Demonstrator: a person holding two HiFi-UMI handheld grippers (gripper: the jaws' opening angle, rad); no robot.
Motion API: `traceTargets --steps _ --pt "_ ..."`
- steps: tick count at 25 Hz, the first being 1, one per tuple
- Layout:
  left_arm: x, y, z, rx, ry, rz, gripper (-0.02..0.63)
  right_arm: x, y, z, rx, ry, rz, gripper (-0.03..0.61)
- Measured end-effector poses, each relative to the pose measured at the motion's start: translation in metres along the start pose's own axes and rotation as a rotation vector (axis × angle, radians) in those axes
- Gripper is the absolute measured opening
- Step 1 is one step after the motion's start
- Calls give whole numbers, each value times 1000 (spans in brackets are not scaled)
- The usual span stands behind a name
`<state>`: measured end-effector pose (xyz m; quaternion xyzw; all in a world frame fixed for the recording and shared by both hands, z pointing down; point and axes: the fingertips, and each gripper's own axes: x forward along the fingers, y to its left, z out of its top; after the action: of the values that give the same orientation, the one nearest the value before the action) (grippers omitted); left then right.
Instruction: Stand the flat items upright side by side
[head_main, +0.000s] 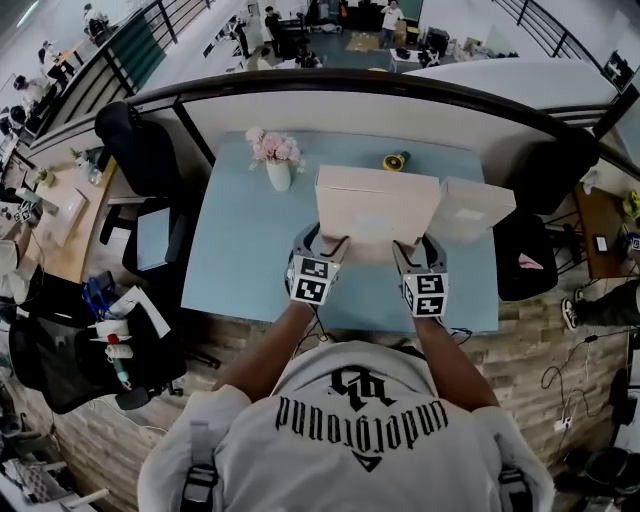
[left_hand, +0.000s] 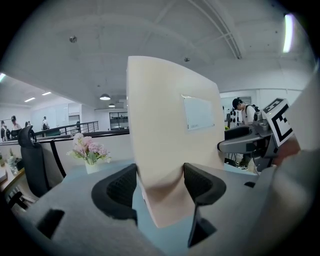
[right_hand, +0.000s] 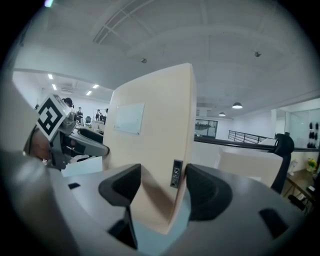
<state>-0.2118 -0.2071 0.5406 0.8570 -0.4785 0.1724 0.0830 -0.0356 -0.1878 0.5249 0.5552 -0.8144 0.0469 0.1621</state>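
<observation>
A flat beige box (head_main: 378, 203) with a pale label is held above the light blue table (head_main: 240, 250), its broad face toward me. My left gripper (head_main: 328, 245) is shut on its lower left edge, and my right gripper (head_main: 407, 248) is shut on its lower right edge. In the left gripper view the box (left_hand: 170, 130) fills the gap between the black pads (left_hand: 122, 187). In the right gripper view the box (right_hand: 155, 150) stands between the pads (right_hand: 202, 190), a small dark label on its edge. A second beige box (head_main: 475, 208) rests on the table to the right.
A white vase of pink flowers (head_main: 275, 160) stands at the table's back left, with a small yellow object (head_main: 396, 161) at the back middle. Black office chairs (head_main: 140, 150) flank the table. A partition wall (head_main: 300, 105) runs behind it.
</observation>
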Motion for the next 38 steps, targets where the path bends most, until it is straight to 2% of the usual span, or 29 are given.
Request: traceTargets --steps 6,17,22,28,38 --pt "32 -53 20 8 -19 0 304 -24 -59 -5 -23 -27 -26 284" --pt "103 -209 53 31 -41 35 303 -95 -214 -47 -49 -55 -35 282" --pt "121 -262 52 38 -32 45 304 -121 -257 -69 -59 -53 -27 282" --pt "135 -297 42 65 -1 48 304 -137 -284 -99 -35 -33 -24 282" --pt "177 -299 2 53 59 60 304 -106 -299 -139 -17 38 -6 279"
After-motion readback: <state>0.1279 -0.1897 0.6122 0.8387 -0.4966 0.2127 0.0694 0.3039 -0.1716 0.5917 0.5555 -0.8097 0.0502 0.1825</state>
